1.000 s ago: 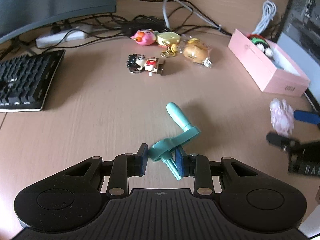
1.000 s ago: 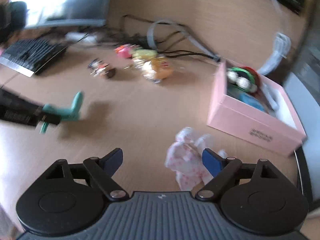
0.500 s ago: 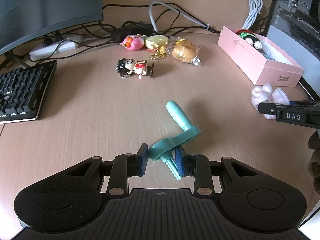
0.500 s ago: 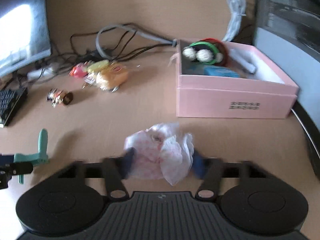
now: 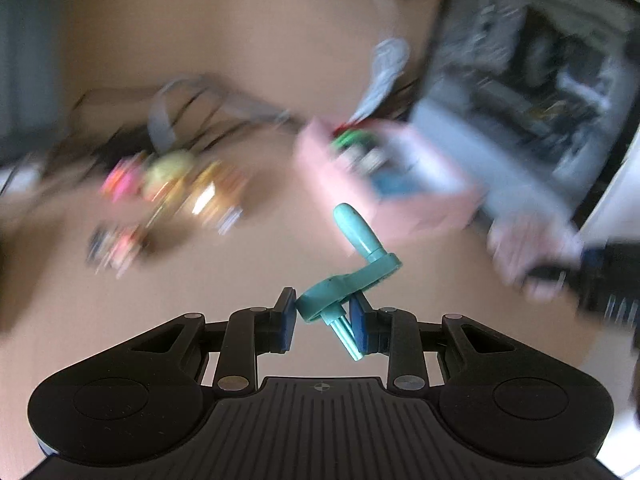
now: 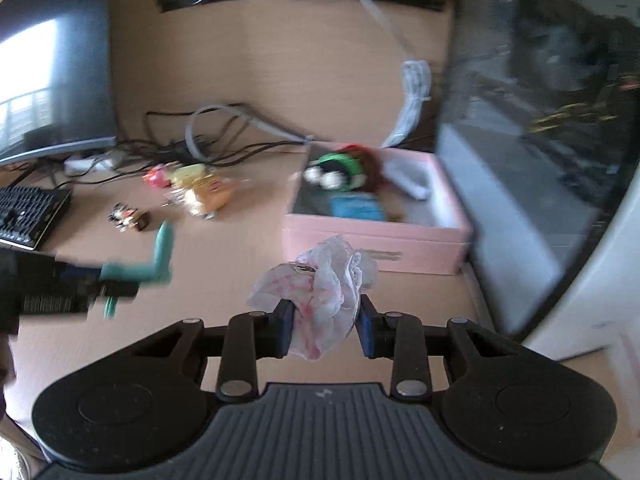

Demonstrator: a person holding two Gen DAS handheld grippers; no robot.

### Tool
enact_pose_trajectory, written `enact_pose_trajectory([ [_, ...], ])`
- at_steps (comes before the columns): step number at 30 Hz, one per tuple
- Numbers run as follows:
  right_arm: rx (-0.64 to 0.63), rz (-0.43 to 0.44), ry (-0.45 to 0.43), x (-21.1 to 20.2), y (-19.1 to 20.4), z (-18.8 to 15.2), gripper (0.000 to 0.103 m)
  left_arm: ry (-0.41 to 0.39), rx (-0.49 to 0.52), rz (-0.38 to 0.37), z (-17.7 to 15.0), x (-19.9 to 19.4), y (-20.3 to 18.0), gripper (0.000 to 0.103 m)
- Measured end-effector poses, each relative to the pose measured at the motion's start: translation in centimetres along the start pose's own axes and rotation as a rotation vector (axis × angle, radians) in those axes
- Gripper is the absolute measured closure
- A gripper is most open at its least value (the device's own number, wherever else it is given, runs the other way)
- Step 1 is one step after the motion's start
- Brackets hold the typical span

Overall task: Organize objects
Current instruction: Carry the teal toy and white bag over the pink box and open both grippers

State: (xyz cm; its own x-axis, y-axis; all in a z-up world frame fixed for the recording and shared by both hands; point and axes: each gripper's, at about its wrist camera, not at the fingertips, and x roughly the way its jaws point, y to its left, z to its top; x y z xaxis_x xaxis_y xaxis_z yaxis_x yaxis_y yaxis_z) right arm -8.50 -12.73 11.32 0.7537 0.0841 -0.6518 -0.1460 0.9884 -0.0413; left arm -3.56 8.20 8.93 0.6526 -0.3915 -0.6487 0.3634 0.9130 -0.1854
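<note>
Desk (image 6: 248, 64), light wood. Monitor (image 6: 52, 80) at far left; keyboard (image 6: 28, 216) in front of it. Power strip (image 6: 86, 164) and tangled cables (image 6: 224, 136) along the back edge. Coiled white cable (image 6: 414, 92) hangs near a PC case (image 6: 540, 112) at right.

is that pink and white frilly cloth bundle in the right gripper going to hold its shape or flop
Likely floppy: the pink and white frilly cloth bundle bulges and droops around the right gripper. Probably light, since its thin ruffles look translucent. It may snag or drape on the pink cardboard box rim.
</note>
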Motion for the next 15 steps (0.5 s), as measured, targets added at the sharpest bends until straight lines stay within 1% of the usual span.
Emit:
enact_pose_trajectory([
  [3,-0.005,-0.020,-0.010,-1.8,-2.1,0.9,0.072,-0.077,0.110,-0.060,6.0,1.3,-3.9,0.071],
  [4,-0.010,-0.023,-0.022,-2.3,-2.8,1.2,0.072,-0.108,0.155,-0.080,8.1,2.4,-5.4,0.071],
  [6,-0.021,-0.018,-0.044,-2.6,-4.0,1.4,0.072,-0.155,0.193,-0.117,10.9,4.8,-7.4,0.070],
  [8,-0.025,-0.022,-0.061,-2.6,-5.1,1.5,0.072,-0.188,0.185,-0.150,12.7,8.1,-8.8,0.067],
  [9,-0.005,-0.017,-0.061,-2.3,-5.9,1.5,0.072,-0.179,0.175,-0.136,13.4,10.1,-9.2,0.067],
  [11,0.035,0.012,-0.048,-1.6,-7.1,1.6,0.072,-0.117,0.147,-0.080,14.1,13.7,-9.9,0.069],
  [13,0.045,0.036,-0.036,-0.5,-7.9,1.5,0.072,-0.091,0.100,-0.097,14.1,15.1,-9.7,0.069],
  [14,0.038,0.043,-0.036,0.0,-8.2,1.4,0.072,-0.089,0.072,-0.108,14.1,15.4,-9.4,0.069],
  [15,0.030,0.044,-0.036,0.6,-8.4,1.3,0.072,-0.103,0.053,-0.116,14.1,15.4,-9.1,0.069],
])
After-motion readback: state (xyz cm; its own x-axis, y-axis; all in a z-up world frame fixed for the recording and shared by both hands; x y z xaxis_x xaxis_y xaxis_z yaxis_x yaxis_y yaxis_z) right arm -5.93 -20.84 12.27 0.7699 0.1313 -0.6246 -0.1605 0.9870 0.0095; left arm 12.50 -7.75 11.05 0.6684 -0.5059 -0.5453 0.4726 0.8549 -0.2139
